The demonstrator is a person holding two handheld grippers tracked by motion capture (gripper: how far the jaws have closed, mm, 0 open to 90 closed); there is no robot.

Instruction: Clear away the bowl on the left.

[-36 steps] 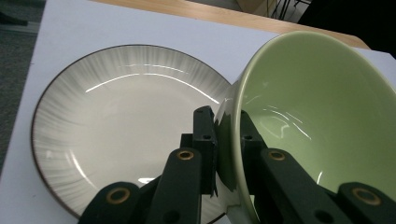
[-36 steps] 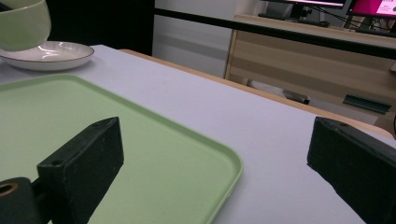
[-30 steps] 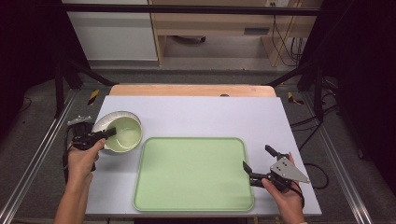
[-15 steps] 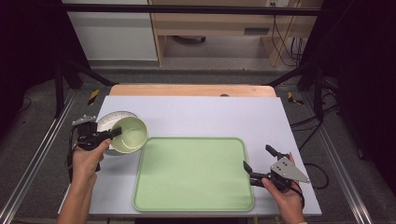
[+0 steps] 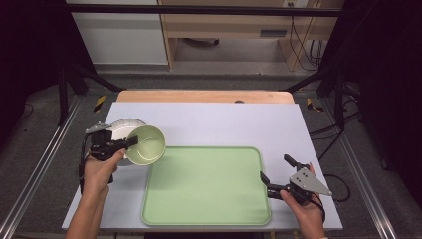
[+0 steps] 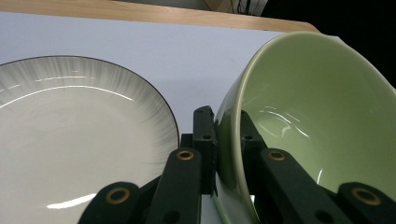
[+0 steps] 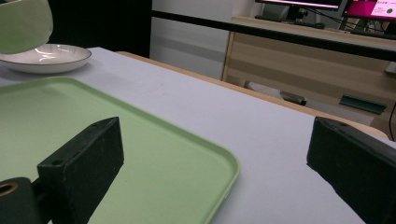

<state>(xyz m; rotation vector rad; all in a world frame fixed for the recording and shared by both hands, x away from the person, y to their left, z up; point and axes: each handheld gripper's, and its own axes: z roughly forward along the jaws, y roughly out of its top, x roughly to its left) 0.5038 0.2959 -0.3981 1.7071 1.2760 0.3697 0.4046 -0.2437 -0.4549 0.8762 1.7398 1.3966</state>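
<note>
Green bowl pinched by its rim, lifted and tilted beside the tray.

The left hand-held gripper (image 5: 130, 143) has its jaws pressed onto the rim wall of the green bowl (image 5: 146, 145), one jaw inside and one outside, as the left gripper view shows (image 6: 224, 140). The bowl (image 6: 317, 126) is tipped with its opening facing up and away from the tray (image 5: 206, 185), hanging over the tray's far left corner and partly over the white plate (image 5: 121, 130). That plate lies on the desk (image 5: 214, 122) just beyond the tray's left far corner, beside the bowl (image 6: 70, 140). The right hand-held gripper (image 5: 278, 174) sits at the tray's right edge, near side, its jaws spread wide and holding nothing, one jaw over the tray (image 7: 154, 154), the other over bare desk.
</note>
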